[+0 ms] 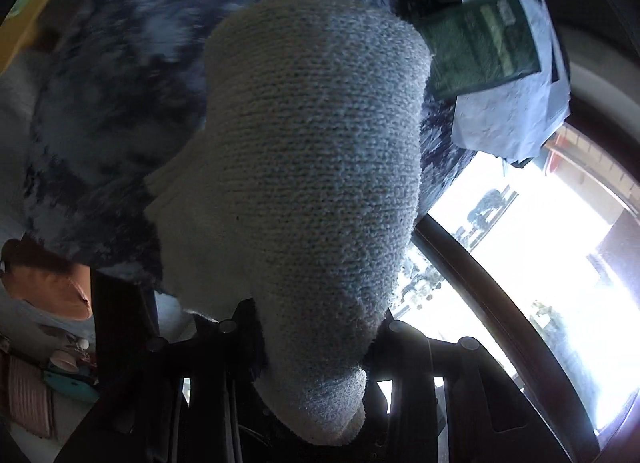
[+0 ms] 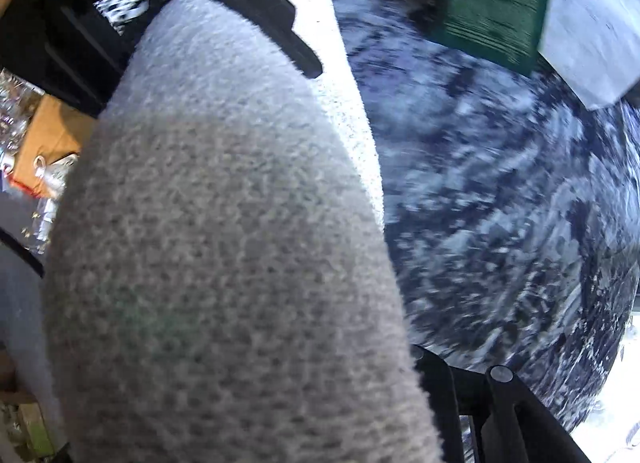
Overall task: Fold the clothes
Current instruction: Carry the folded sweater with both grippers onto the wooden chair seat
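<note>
A pale grey-cream knitted garment [image 1: 308,167] hangs in front of the left wrist camera, its near end pinched between the dark fingers of my left gripper [image 1: 316,343]. In the right wrist view the same knit [image 2: 224,263] fills the left half and runs up to the left gripper's black finger [image 2: 272,11], which clamps its far end. My right gripper's fingers are mostly hidden under the fabric; only a right finger [image 2: 504,399] shows at the bottom, so its grip cannot be judged. Below lies a dark blue and white mottled cloth surface [image 2: 500,203].
A dark green printed card [image 1: 484,43] lies on white paper [image 1: 516,115] at the far edge of the mottled surface, also in the right wrist view [image 2: 496,11]. A bright window [image 1: 532,255] is at right. Cardboard boxes [image 2: 52,139] and clutter sit at left.
</note>
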`<state>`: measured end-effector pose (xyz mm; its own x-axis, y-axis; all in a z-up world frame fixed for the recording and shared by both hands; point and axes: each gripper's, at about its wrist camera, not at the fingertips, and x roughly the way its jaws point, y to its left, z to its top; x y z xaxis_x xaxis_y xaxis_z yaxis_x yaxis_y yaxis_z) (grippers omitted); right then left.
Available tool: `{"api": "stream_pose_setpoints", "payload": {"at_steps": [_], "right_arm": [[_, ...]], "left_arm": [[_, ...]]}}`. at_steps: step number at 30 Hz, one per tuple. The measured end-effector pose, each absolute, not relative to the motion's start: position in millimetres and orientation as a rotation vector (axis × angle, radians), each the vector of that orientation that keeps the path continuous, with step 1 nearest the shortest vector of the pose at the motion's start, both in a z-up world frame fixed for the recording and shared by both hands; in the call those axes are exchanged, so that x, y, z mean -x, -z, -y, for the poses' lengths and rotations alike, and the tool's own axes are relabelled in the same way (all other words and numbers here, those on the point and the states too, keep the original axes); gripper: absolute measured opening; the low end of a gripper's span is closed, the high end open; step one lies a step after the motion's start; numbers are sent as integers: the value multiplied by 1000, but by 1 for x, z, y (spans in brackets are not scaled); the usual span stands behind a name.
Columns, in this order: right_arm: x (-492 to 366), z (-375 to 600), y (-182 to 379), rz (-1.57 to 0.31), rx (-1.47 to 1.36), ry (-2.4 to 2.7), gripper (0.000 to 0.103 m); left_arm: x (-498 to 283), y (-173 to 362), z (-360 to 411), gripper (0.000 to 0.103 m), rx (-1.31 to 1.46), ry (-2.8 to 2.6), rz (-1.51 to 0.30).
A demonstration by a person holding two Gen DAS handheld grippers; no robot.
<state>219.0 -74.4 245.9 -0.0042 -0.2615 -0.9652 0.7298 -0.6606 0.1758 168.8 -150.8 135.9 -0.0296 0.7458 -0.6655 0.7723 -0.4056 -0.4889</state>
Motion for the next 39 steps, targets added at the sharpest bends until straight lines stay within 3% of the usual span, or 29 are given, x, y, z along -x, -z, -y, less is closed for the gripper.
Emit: {"api": "stream_pose_setpoints", "payload": {"at_steps": [10, 24, 26, 29, 35, 39], "right_arm": [[-318, 193, -297, -597, -1469, 1716, 26], [-438, 434, -350, -355, -1232, 1347, 25], [-443, 472, -357, -312, -1170, 1310, 25], [-434, 527, -362, -232, -1142, 1296, 25], [-338, 567, -326, -19, -1285, 1414, 25], [-272, 562, -278, -30, -1399, 1568, 25]], "left_arm": [[-265, -189, 274, 34, -2160, 1597, -1715], [-419, -281, 545, 35, -1694, 1523, -1599], [-402, -304, 621, 35, -1624, 1511, -1562], [-373, -320, 674, 35, -1571, 1518, -1497], [-267, -340, 815, 35, -1707, 1629, -1379], [-182, -300, 799, 35, -1821, 1623, -1408]]}}
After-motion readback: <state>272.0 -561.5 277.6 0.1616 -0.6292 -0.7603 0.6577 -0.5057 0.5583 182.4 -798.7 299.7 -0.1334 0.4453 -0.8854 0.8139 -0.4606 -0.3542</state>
